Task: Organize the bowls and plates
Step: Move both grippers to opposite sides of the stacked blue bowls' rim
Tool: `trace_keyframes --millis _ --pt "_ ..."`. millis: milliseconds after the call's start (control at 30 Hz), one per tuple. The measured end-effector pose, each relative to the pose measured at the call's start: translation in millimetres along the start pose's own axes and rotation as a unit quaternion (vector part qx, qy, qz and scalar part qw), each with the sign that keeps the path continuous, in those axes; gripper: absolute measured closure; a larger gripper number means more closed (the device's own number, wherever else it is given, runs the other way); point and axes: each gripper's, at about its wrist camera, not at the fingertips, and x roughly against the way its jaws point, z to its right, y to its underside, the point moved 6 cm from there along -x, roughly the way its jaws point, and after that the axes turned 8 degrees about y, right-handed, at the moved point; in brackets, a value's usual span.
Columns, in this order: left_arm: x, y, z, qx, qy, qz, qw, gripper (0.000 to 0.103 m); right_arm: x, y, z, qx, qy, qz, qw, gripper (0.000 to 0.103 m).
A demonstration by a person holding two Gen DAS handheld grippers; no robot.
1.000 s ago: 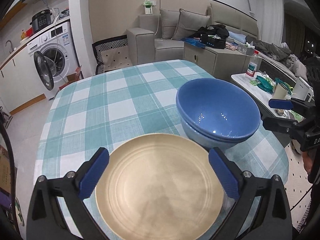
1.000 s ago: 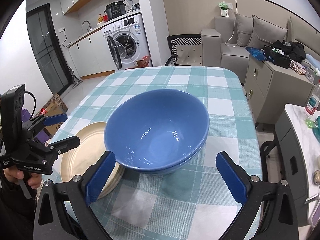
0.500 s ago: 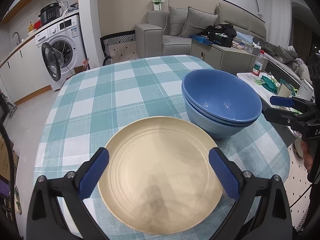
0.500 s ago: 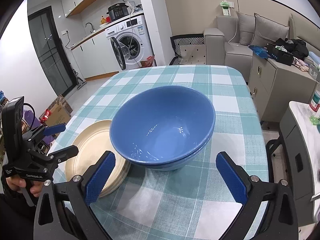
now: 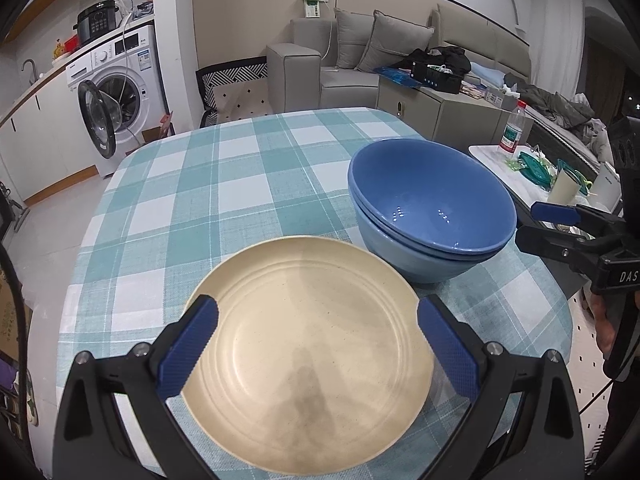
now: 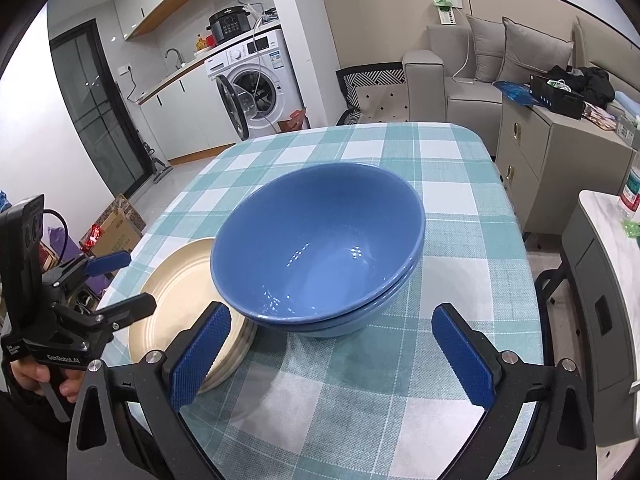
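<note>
Two blue bowls point(image 5: 430, 208) point(image 6: 320, 246) sit nested on the checked tablecloth. Beside them lies a stack of cream plates point(image 5: 308, 352) point(image 6: 176, 296). My left gripper point(image 5: 318, 346) hovers open over the near half of the top plate, its blue pads apart on either side. In the right wrist view my right gripper point(image 6: 332, 354) stands open just short of the bowls, with nothing between its fingers. Each gripper also shows in the other's view, the left gripper point(image 6: 108, 280) at the left and the right gripper point(image 5: 560, 224) at the right edge.
The table point(image 5: 224, 184) with a teal and white checked cloth ends close behind the grippers. A side table with a bottle point(image 5: 512, 130) and cups stands to the right. A washing machine point(image 6: 256, 84) with its door open and a sofa point(image 6: 472, 80) lie beyond.
Both cameras have pulled back and risen a little, so more of the plate and of the cloth in front of the bowls shows. Plates and bowls have not moved; both grippers stay open.
</note>
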Motion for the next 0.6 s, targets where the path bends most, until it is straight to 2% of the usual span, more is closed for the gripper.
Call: trace_keyframes --millis 600 --pt "-25 -15 11 0.006 0.021 -0.016 0.9996 0.002 -11 -9 25 -0.028 0.01 -0.01 1.0 0.001"
